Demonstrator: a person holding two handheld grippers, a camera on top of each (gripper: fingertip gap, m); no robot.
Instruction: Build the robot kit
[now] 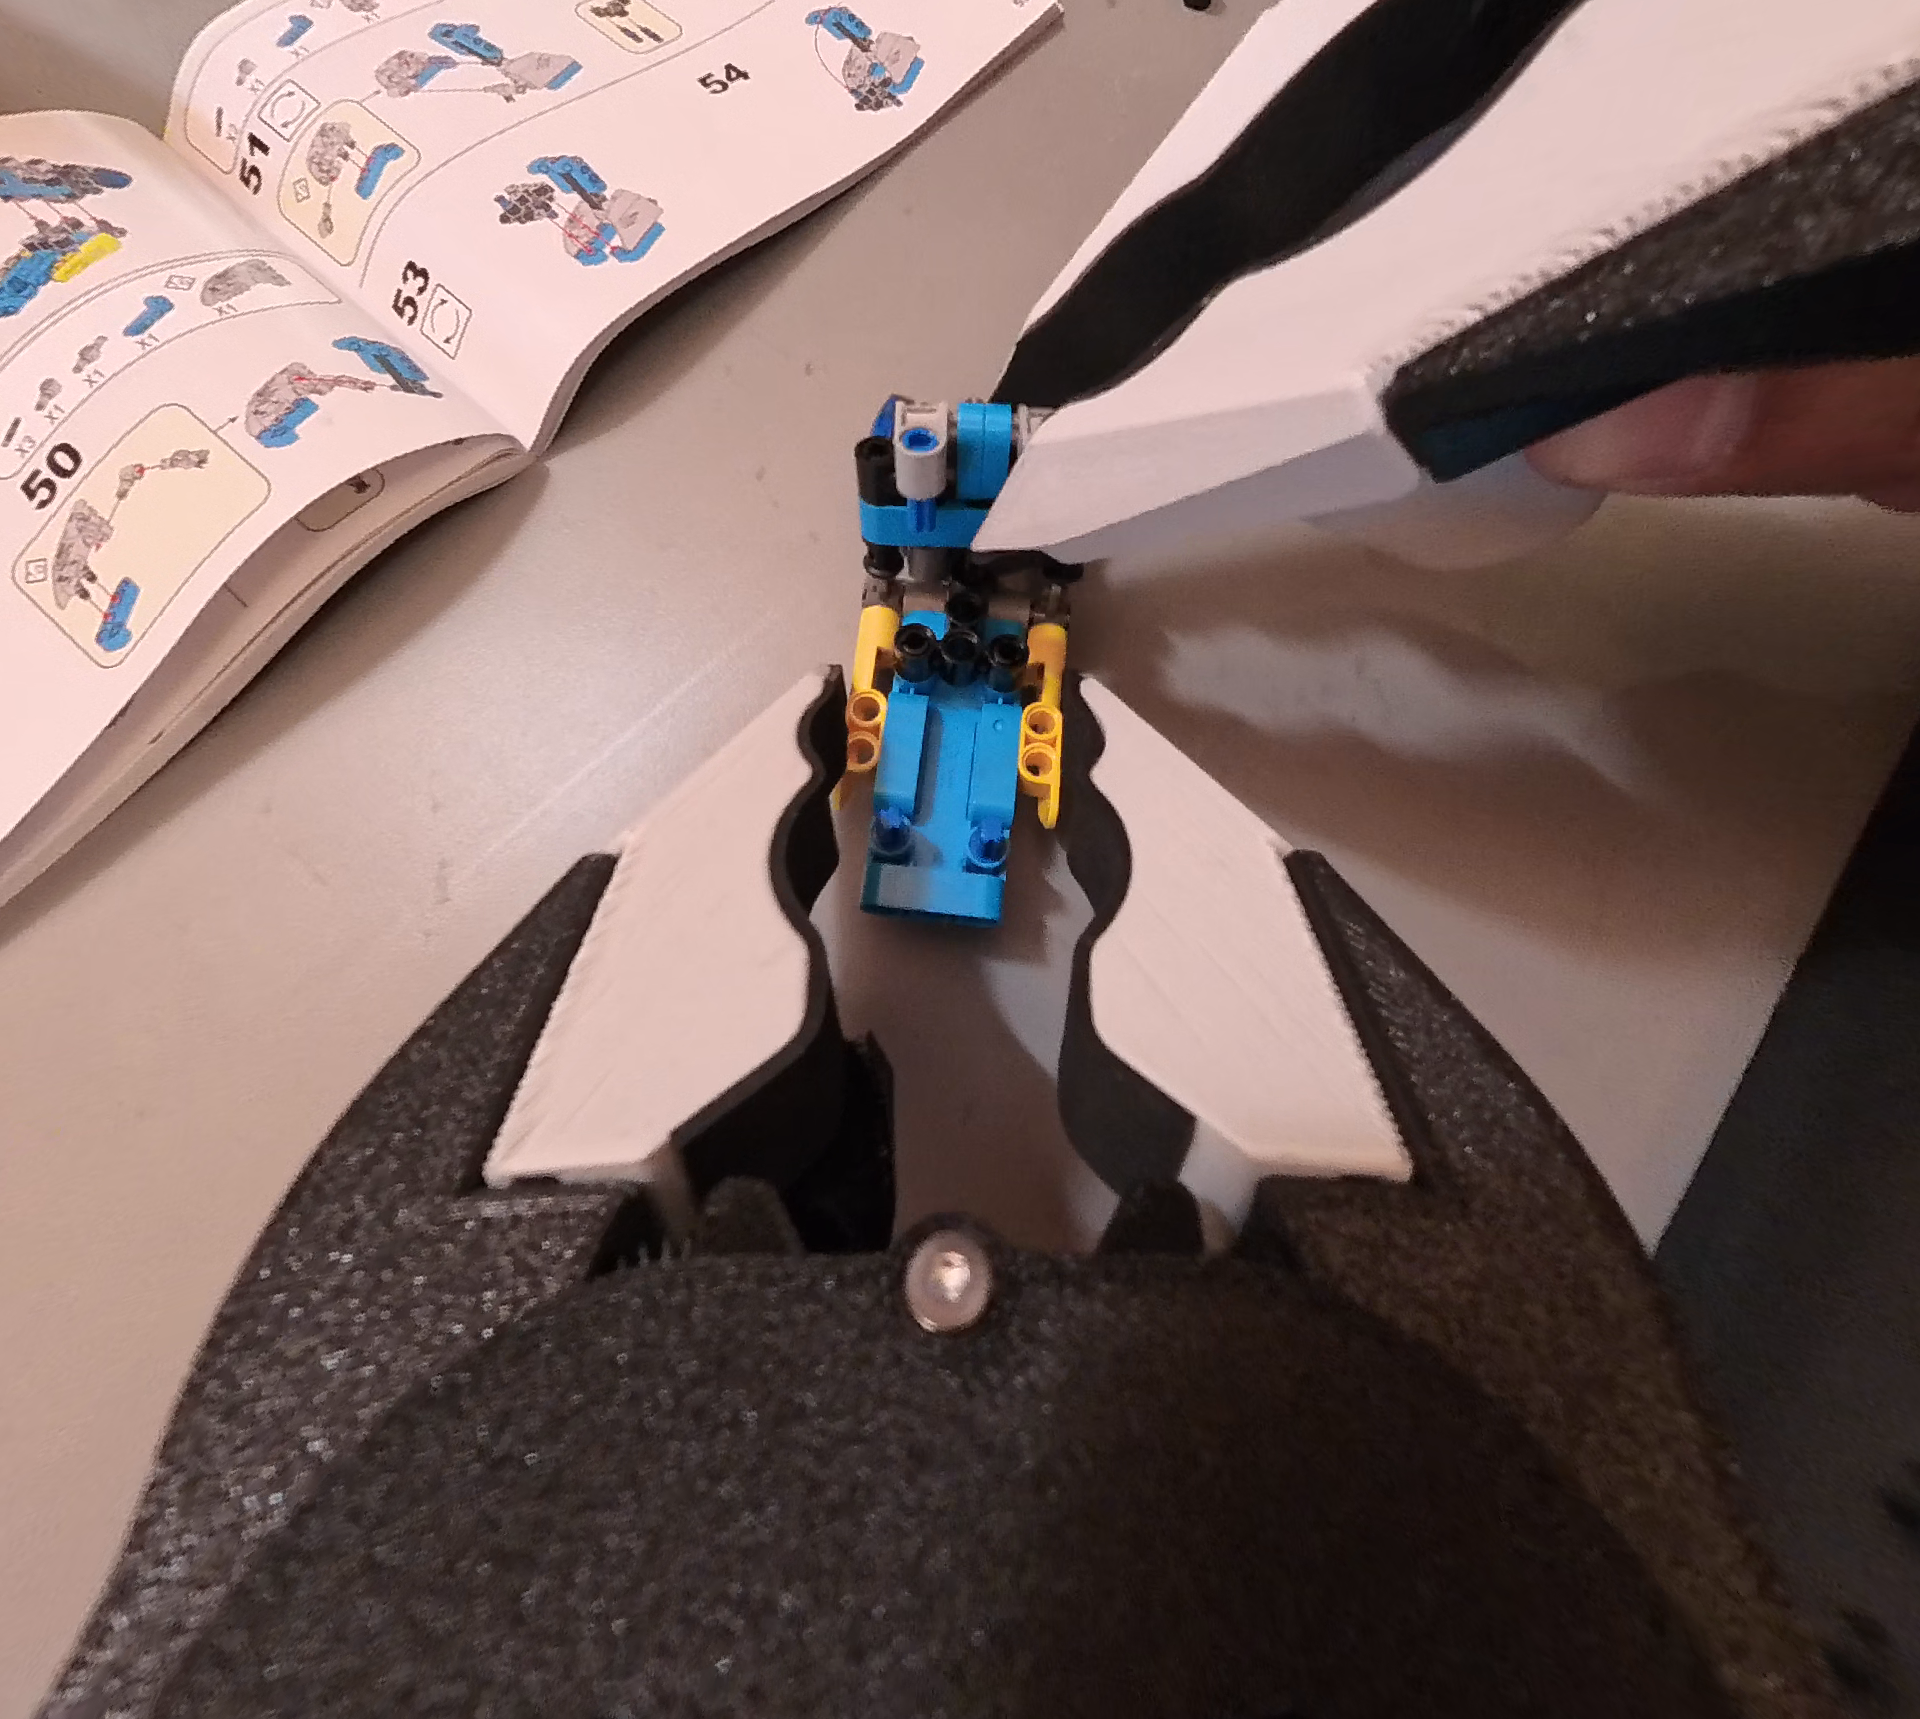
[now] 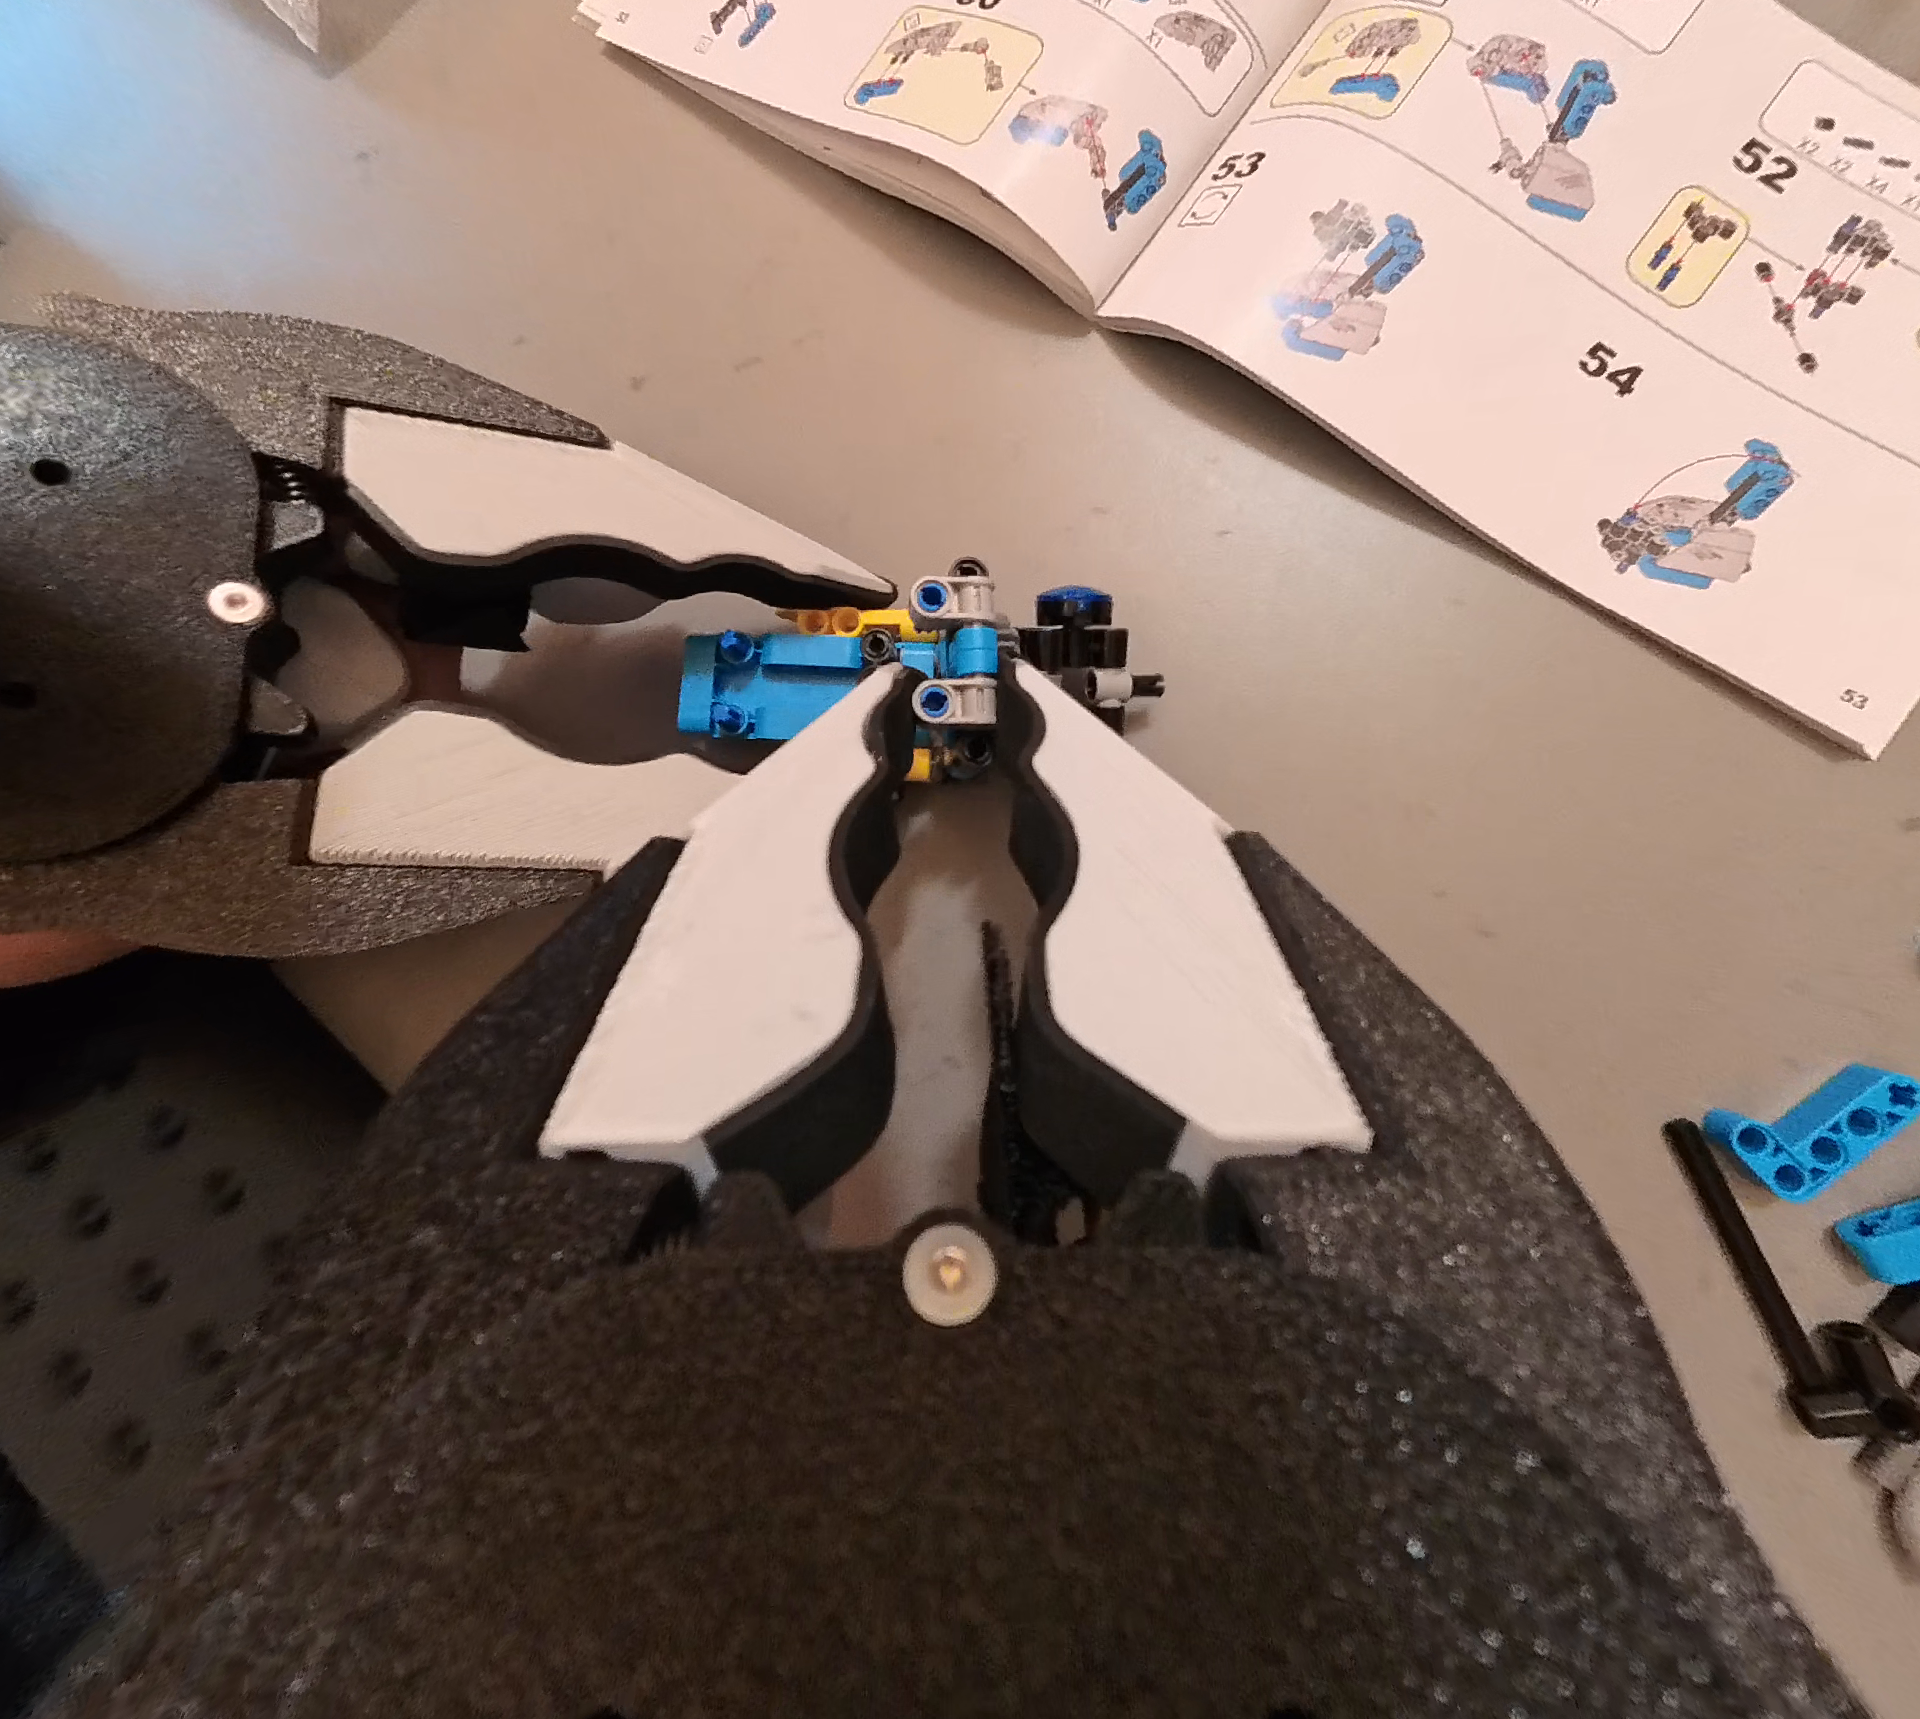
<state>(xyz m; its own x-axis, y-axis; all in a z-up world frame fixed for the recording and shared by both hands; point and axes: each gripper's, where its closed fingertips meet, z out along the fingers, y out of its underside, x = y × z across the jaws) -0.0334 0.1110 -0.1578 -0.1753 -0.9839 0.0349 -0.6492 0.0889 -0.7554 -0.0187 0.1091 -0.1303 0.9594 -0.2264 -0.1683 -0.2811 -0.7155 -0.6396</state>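
Blue-and-yellow brick model (image 1: 940, 734) lies flat on grey table (image 1: 520, 838), between both grippers' fingers (image 1: 686, 900)

Both tools are built alike. The left gripper (image 1: 956, 693) has a speckled, grainy black body, two white tapered fingers (image 1: 675, 952) lined with wavy black pads, and a silver screw (image 1: 945, 1280) at the pivot. The right gripper (image 2: 951, 693) matches it, with a coiled spring showing by the left one's hinge.
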